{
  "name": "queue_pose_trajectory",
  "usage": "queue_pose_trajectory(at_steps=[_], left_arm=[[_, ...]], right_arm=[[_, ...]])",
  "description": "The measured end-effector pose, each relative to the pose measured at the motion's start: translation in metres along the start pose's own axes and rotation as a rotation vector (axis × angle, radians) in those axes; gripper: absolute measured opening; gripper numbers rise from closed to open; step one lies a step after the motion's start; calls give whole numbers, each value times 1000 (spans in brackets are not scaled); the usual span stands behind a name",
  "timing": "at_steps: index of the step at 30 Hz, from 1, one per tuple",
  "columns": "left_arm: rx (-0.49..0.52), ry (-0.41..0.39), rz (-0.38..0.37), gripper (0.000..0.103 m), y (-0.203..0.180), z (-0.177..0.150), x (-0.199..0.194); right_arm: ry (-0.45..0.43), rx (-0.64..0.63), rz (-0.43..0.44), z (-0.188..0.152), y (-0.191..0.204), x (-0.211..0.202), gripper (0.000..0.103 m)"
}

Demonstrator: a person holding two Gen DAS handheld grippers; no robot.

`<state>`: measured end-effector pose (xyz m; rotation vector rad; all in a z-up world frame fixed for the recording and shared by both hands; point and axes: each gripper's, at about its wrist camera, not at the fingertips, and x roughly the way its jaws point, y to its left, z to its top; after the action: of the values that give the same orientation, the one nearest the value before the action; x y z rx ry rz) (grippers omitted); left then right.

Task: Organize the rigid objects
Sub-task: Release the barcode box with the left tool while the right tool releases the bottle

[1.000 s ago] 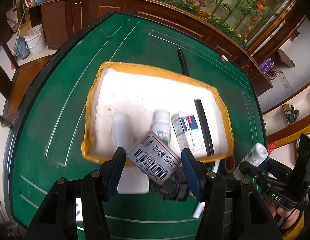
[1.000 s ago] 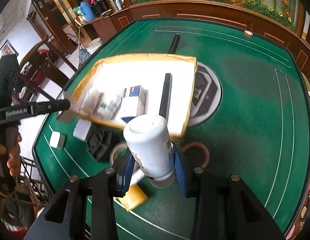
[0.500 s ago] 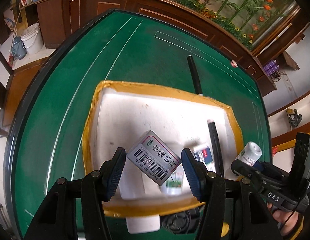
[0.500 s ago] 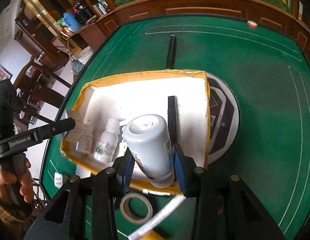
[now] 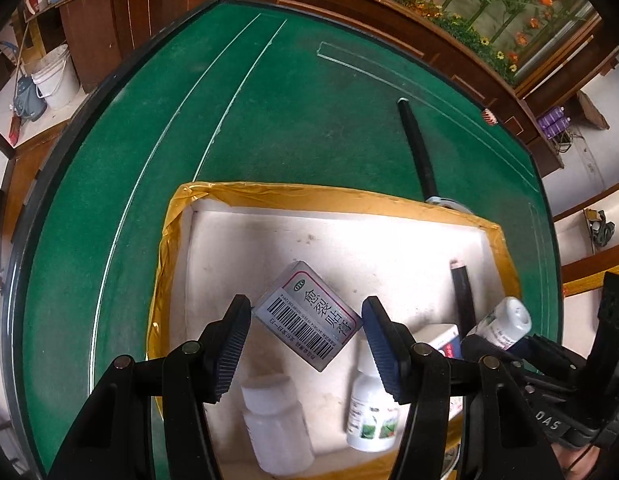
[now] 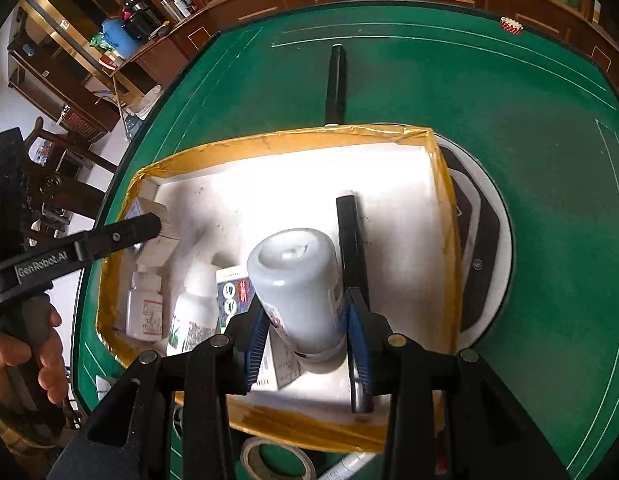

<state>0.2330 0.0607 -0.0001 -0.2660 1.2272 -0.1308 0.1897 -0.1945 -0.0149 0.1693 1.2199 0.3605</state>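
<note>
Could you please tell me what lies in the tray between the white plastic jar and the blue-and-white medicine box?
A small white bottle with a green leaf label lies between the white plastic jar and the medicine box; both wrist views show it.

Left gripper (image 5: 305,344) and right gripper (image 6: 307,322) (both pitched downward) clamp loads.

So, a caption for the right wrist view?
Right gripper holds a white bottle above the yellow-rimmed tray.

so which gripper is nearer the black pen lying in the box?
Right. The right gripper, clamping a white bottle, sits directly beside the black pen. The left gripper, holding a barcoded box, is by the opposite wall.
</note>
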Motion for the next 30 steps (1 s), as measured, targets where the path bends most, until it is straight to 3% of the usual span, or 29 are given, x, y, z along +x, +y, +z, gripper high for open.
queue_pose_trajectory(at_steps=[15, 18, 22, 26, 30], left_arm=[[-27, 16, 13, 63, 13, 7, 9], [-48, 27, 22, 71, 17, 6, 12], [-57, 16, 18, 73, 16, 4, 9], [-66, -2, 26, 77, 14, -1, 1], [-74, -31, 42, 79, 12, -15, -18]], right_arm=[[28, -6, -18, 26, 21, 38, 36], [22, -8, -15, 24, 22, 38, 36], [-4, -12, -11, 22, 20, 29, 50], [-35, -1, 1, 19, 15, 10, 53], [-79, -30, 8, 5, 10, -19, 77]])
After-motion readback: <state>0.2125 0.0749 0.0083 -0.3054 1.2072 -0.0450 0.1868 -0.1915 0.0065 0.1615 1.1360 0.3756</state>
